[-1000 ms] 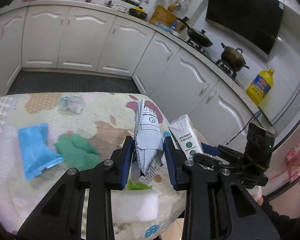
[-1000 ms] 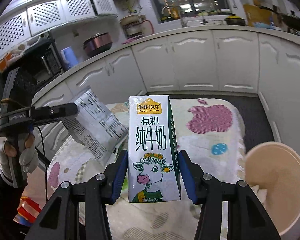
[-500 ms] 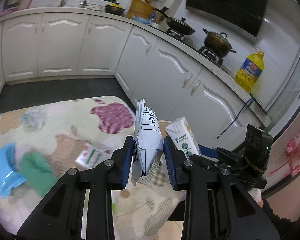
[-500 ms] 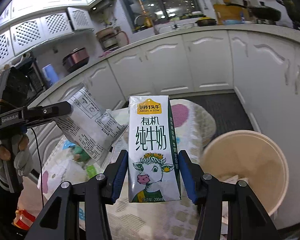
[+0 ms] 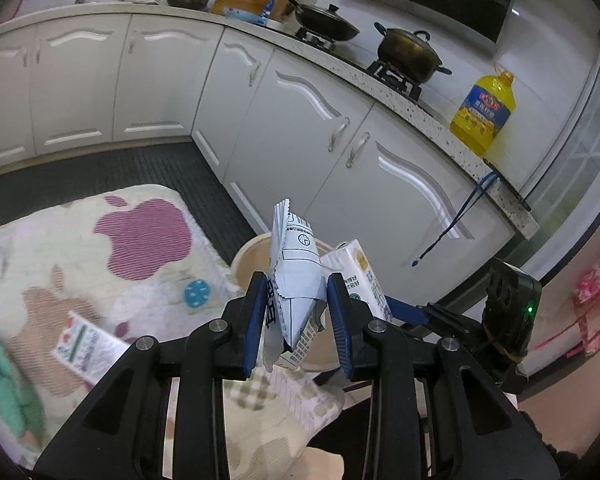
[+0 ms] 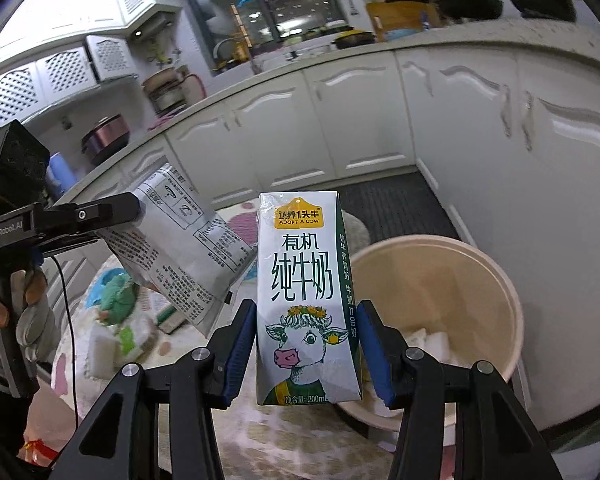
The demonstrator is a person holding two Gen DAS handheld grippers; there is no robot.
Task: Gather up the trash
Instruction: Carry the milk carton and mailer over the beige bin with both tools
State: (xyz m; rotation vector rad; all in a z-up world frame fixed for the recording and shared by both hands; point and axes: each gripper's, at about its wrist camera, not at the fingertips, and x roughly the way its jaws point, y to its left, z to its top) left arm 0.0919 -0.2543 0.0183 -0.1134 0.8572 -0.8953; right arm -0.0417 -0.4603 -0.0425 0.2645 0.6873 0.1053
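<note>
Basically both loaded: right gripper (image 6: 306, 354) fingers clamp upright milk carton (image 6: 306, 300); bin (image 6: 452, 276) sits lower right, just behind it. Left gripper (image 5: 296, 320) pinches crumpled wrapper (image 5: 296, 280), probably over bin rim (image 5: 252, 248).

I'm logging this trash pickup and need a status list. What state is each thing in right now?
Left gripper: shut on the wrapper.
Crumpled white printed wrapper: held in the air.
Right gripper: shut on the carton.
White milk carton with a cow picture: held upright, off the table.
Round beige bin: open, white scraps at the bottom.
Green cloth: lying on the table.
</note>
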